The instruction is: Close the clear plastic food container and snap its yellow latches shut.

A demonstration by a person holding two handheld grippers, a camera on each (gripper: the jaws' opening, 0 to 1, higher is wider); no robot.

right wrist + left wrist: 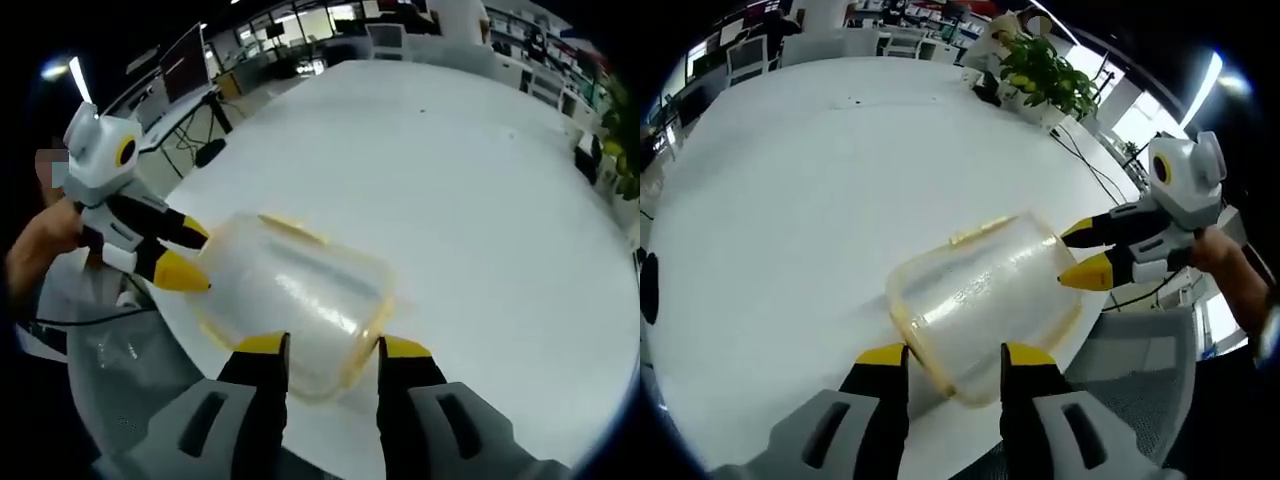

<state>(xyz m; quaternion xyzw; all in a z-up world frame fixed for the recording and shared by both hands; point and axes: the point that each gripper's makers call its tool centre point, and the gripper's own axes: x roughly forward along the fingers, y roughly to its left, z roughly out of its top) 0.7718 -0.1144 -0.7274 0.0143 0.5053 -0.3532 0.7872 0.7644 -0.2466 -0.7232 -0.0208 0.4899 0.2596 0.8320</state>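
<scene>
Left gripper (955, 358): grey body, black jaws, yellow tips. Right gripper (333, 347): same; seen from left gripper, white housing with yellow-ringed lens.

Container (985, 300): lay on the table (790, 200) near its front edge, between the two grippers. Left gripper (954, 357) at one end; right gripper (1075, 253) at the opposite end. Potted plant (1045, 75): on the table's far edge.
</scene>
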